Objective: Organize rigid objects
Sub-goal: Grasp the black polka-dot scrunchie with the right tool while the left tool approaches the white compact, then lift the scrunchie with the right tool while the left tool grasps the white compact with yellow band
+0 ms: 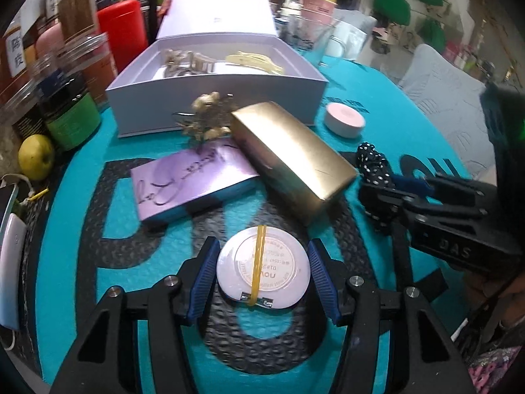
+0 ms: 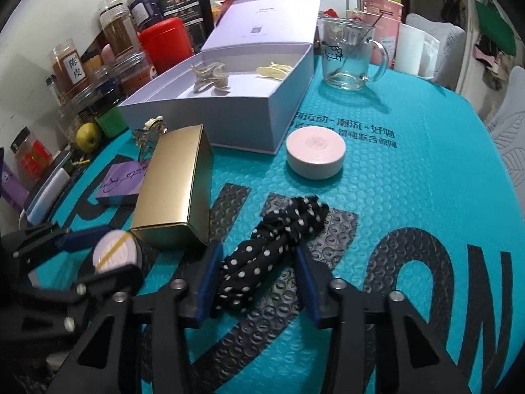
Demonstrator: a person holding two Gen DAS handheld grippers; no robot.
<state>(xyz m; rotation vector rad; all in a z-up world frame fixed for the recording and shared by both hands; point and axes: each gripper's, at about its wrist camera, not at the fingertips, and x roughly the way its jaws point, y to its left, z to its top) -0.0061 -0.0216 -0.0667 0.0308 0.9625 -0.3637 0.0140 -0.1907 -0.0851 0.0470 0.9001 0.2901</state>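
A round white compact (image 1: 262, 262) with a yellow rubber band across it lies on the teal mat (image 1: 377, 279). My left gripper (image 1: 262, 272) is shut on it, both blue pads (image 1: 205, 269) against its rim. The compact (image 2: 115, 252) also shows at the lower left of the right wrist view. A black polka-dot fabric hair tie (image 2: 262, 249) lies bunched between the blue pads of my right gripper (image 2: 257, 277), which is shut on it. In the left wrist view the right gripper (image 1: 393, 190) sits at the right with the hair tie (image 1: 377, 164) at its tips.
An open white box (image 2: 229, 118) holding hair claws stands behind. In front of it lie a gold box (image 2: 174, 193), a purple box (image 2: 121, 180), a gold hair ornament (image 2: 151, 131) and a pink round case (image 2: 315, 151). A glass mug (image 2: 347, 52) stands at the back, jars (image 2: 69, 65) line the left.
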